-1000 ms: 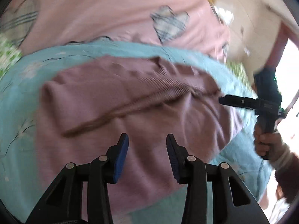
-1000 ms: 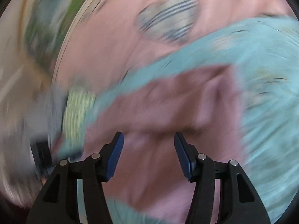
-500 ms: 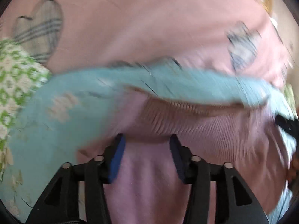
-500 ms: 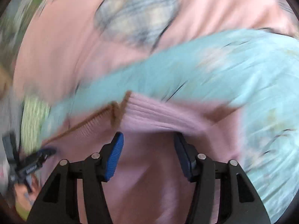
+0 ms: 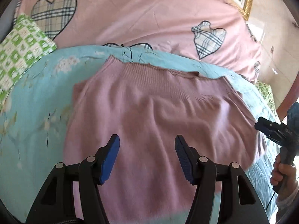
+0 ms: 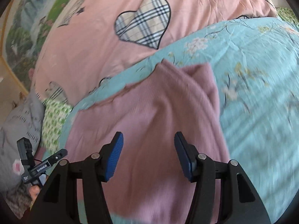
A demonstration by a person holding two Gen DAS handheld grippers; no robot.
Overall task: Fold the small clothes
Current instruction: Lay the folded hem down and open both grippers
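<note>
Sweater: a mauve knitted sweater (image 5: 158, 123) lay spread on a turquoise flowered cloth (image 5: 37, 112), its ribbed edge at the far side, with soft creases across the middle.
Left hand-held gripper (image 5: 147, 156): hovered above the near part of the sweater; its jaws had just been opening and stood apart, nothing between the blue pads.
Right hand-held gripper (image 6: 148, 155): jaws apart over the sweater, gripping nothing.
Bed: a pink cover with plaid hearts (image 6: 93, 56) lay under the cloth.
Pillow: a green checked pillow (image 5: 20, 44) sat beside the cloth.
</note>
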